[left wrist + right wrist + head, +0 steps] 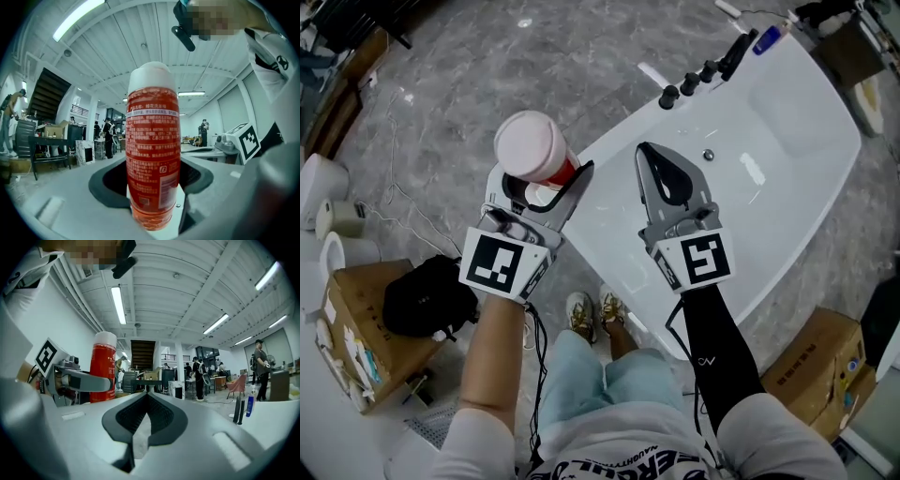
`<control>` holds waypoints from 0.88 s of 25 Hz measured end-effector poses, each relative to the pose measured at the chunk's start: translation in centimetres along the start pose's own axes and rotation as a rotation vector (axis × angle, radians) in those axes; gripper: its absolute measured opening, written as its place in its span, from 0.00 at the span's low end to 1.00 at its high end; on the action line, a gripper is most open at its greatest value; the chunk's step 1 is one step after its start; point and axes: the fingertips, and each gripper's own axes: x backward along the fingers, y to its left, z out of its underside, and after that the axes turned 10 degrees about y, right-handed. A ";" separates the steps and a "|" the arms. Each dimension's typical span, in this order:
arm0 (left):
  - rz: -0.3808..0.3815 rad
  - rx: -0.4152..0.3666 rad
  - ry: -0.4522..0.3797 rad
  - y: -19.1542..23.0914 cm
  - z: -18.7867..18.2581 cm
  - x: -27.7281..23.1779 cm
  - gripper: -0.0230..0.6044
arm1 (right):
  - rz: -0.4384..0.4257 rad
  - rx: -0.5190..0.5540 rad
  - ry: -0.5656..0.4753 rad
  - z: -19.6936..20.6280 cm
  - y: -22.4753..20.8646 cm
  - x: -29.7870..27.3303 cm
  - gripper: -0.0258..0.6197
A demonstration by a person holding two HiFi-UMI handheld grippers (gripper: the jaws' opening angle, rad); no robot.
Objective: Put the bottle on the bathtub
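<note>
Your left gripper [544, 180] has its jaws wide apart, pressed on the sides of the red bottle [534, 148]. It holds the bottle upright, white cap on top. The bottle is up in the air, just beside the left edge of the white bathtub [787, 122], not on it. Your right gripper [649, 155] is over the bathtub, jaws closed together, holding nothing.

The bottle [536, 150], red with a printed label and a white cap, is held upright, clamped near its base between the jaws of the left gripper [542, 180]. It is positioned off the white bathtub [787, 122], just outside its left rim.
</note>
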 end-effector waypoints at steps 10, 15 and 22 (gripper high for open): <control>0.066 -0.005 -0.036 3.2 4.7 -5.6 0.68 | 0.090 0.020 0.058 5.5 -2.1 -5.1 0.09; 0.094 -0.005 -0.025 4.3 7.5 -7.2 0.68 | 0.126 0.033 0.094 8.5 -3.1 -6.4 0.09; 0.124 -0.010 0.002 5.5 11.2 -8.2 0.68 | 0.105 0.037 0.126 12.0 -2.2 -8.2 0.09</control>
